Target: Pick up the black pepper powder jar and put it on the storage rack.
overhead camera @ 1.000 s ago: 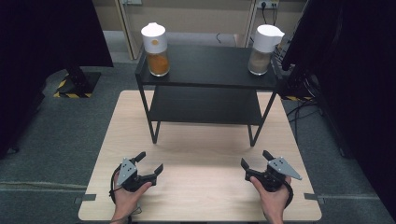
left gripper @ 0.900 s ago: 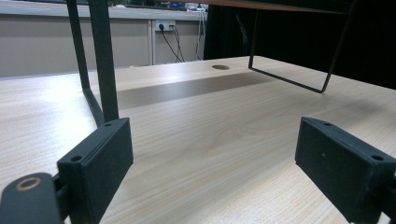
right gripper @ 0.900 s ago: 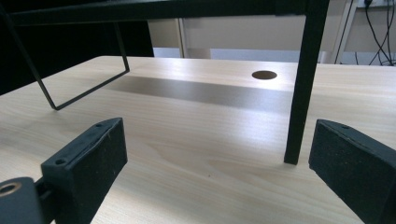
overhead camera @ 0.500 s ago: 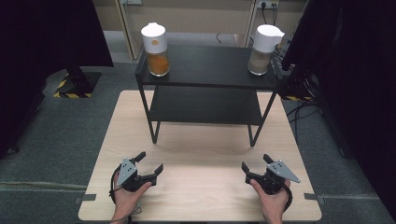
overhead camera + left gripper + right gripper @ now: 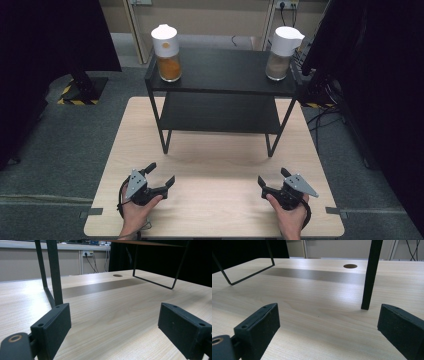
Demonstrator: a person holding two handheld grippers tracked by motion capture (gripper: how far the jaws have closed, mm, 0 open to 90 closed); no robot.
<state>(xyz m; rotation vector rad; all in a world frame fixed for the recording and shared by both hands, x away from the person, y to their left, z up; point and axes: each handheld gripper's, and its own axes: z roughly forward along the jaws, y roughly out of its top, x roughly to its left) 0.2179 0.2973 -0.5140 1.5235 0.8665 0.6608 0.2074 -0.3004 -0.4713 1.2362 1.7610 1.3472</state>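
Counter [image 5: 215,200] of pale wood fills the middle of the high view, and my two hands rest on its near edge, well apart. My left tool [image 5: 161,176] lies at the near left, jaws spread wide with nothing between them, angled up and to the right toward the black rack [image 5: 220,112] that stands on the far half of the counter. My right tool [image 5: 271,177] lies at the near right, its jaws also apart and empty, pointing up and to the left. The rack has two shelves; on its top shelf an orange-filled jar [image 5: 167,53] with a white lid stands at the left end and a pale-filled jug [image 5: 281,53] with a white lid stands at the right end, both upright and far from either tool. In the left gripper view my left tool [image 5: 113,322] looks along the bare counter [image 5: 112,305], both black jaws wide and gripping nothing; a rack leg [image 5: 55,275] rises just behind the left jaw and a thin wire foot [image 5: 155,282] of the rack sits farther off. In the right gripper view my right tool [image 5: 328,323] is just as wide open and empty above the counter [image 5: 312,297], with one rack leg [image 5: 370,277] ahead near the right jaw and a round hole [image 5: 350,266] in the counter beyond it.
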